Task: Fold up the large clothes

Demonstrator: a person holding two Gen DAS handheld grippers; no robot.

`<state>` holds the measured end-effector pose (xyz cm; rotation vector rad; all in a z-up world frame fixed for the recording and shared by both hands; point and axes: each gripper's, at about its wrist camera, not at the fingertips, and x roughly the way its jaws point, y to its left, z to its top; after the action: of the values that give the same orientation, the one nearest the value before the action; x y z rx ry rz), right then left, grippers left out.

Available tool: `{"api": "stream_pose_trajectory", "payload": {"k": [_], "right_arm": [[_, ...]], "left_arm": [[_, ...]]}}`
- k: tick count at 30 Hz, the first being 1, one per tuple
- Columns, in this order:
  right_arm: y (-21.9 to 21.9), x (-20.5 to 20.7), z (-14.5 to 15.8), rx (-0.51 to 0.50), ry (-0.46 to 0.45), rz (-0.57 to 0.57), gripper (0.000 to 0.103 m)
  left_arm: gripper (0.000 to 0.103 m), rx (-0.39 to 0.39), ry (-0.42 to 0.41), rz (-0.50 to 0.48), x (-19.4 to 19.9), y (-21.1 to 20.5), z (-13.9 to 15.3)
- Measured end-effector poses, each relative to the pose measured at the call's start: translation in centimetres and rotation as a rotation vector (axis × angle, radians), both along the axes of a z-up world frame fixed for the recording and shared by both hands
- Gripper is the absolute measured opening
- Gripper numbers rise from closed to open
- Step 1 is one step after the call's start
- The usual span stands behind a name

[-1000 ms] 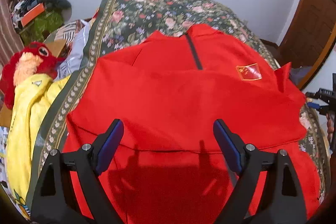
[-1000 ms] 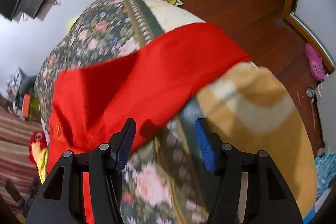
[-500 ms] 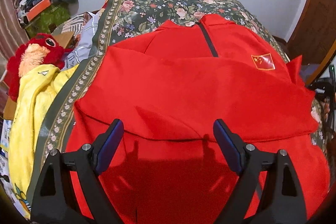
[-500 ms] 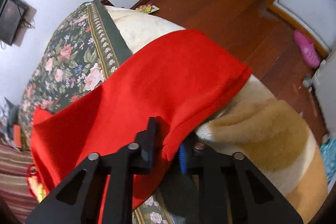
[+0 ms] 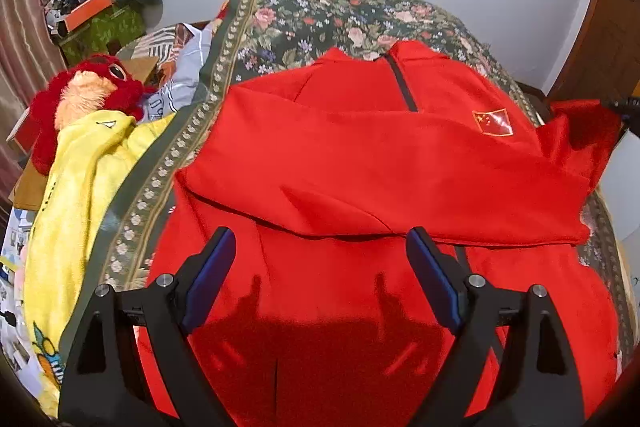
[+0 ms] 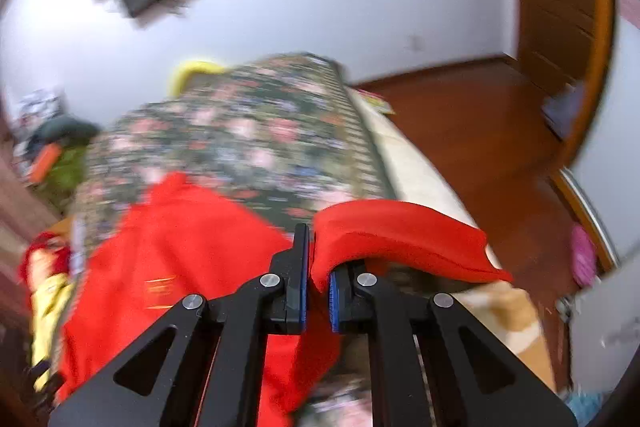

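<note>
Bedroom, floral bedspread [image 5: 320, 11] on a bed, white wall behind, wood floor off to my right side. One red jacket [image 5: 360, 163] lies front-up on the spread, collar and zipper at the far end from my jaws, hem end under my left gripper [image 5: 320, 283], so its long axis runs straight ahead of the left jaws. One sleeve is already folded across the chest as a band just ahead of my left fingertips. Left jaws stand wide apart, holding nothing, hovering over the lower body of the jacket. My right gripper [image 6: 318, 291] is pinched together on the other sleeve [image 6: 400, 231], one layer of red cloth clamped between the pads; the cuff end flops to the right of those jaws, the jacket body lies to their left. Right view is blurred. Judgement: right hand is nearer the work, sleeve must travel leftward across the body. Counts: one jacket, two sleeves, two grippers, one yellow towel [image 5: 76, 187], one red plush toy [image 5: 88, 87].
</note>
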<state>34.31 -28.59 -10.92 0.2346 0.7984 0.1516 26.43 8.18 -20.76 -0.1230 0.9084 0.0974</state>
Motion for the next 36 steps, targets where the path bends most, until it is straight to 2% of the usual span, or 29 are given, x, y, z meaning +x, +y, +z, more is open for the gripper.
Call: {"api": "stream_pose_trajectory", "payload": {"k": [3,6,11,14,18,20,22,25,29,32,36], "right_arm": [[3.7,-1.8,0.9,0.015,-0.029,0.122,0.007],[6.8,-3.2,0.2,0.016,-0.008,0.22,0.007],[10.5,-4.6,-3.7,0.072,0.122,0.316,0.007],[12.1,-4.6,-6.3,0.091,0.204,0.326,0.007],[12.6,-5.9,-7.9,0.067,0.285,0.336,0.008],[12.4,-6.1,-8.8,0.068,0.359,0.342,0.019],[12.0,-6.5,-9.3,0.103,0.413,0.342,0.04],[11.1,-7.4,-9.2,0.123,0.424,0.356,0.041],[8.8,-8.1,-7.9,0.111,0.39,0.327,0.041],[6.6,-7.6,-6.9,0.129,0.363,0.268,0.041],[2.7,-6.0,-6.8,0.157,0.345,0.134,0.041]], "left_arm": [[0.087,-0.025,-0.009,-0.003,-0.9,0.4,0.7],[0.087,-0.065,-0.006,-0.007,-1.8,0.6,1.0],[0.087,-0.062,-0.01,-0.017,-3.0,0.3,1.6],[0.087,-0.045,-0.009,-0.036,-3.5,-0.1,2.0],[0.087,-0.007,-0.012,-0.047,-3.8,-0.7,2.3],[0.087,-0.012,-0.009,-0.049,-3.8,-0.8,2.1],[0.087,-0.022,-0.003,-0.054,-3.9,-1.0,1.9],[0.087,-0.025,0.006,-0.058,-3.8,-1.3,1.5],[0.087,-0.02,0.014,-0.066,-3.5,-1.6,1.1],[0.087,-0.024,0.013,-0.071,-3.0,-1.9,1.0],[0.087,-0.031,0.013,-0.073,-1.9,-2.4,1.0]]}}
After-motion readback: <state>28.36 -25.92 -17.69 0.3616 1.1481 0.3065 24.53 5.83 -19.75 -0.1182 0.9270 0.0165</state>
